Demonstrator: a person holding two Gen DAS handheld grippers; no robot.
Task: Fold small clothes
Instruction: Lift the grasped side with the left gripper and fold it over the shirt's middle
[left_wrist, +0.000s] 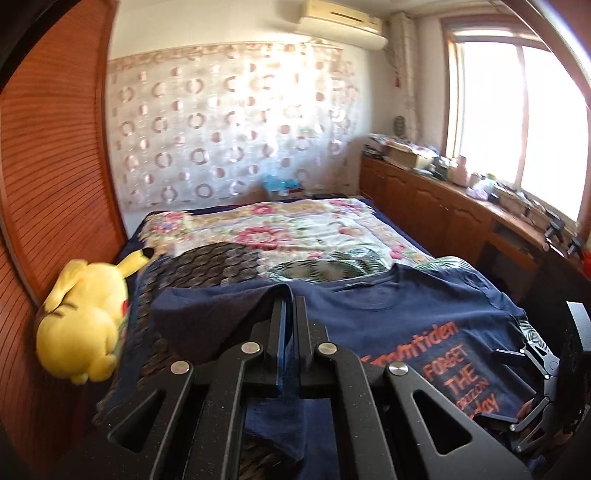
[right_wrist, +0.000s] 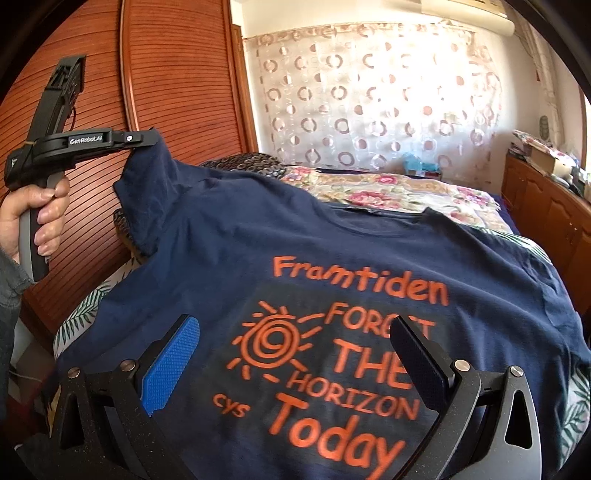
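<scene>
Blue textured pads line the right gripper (right_wrist: 295, 365), whose fingers stand spread wide above the shirt (right_wrist: 332, 240), touching nothing. Orange print on the navy cotton reads "Framtiden", "FORGET THE HORIZON Today" and "cys", beside a spiral sun. Spread chest-up on the bed (left_wrist: 295, 225), the shirt has its left sleeve (right_wrist: 147, 173) lifted clear, pinched in the left gripper (left_wrist: 289, 314), pressed together on the cloth. That gripper's black body is marked "GenRobot.AI"; a hand (right_wrist: 33, 218) holds its grip. A yellow plush (left_wrist: 83, 317) lies by the slatted wooden wardrobe (left_wrist: 48, 155).
</scene>
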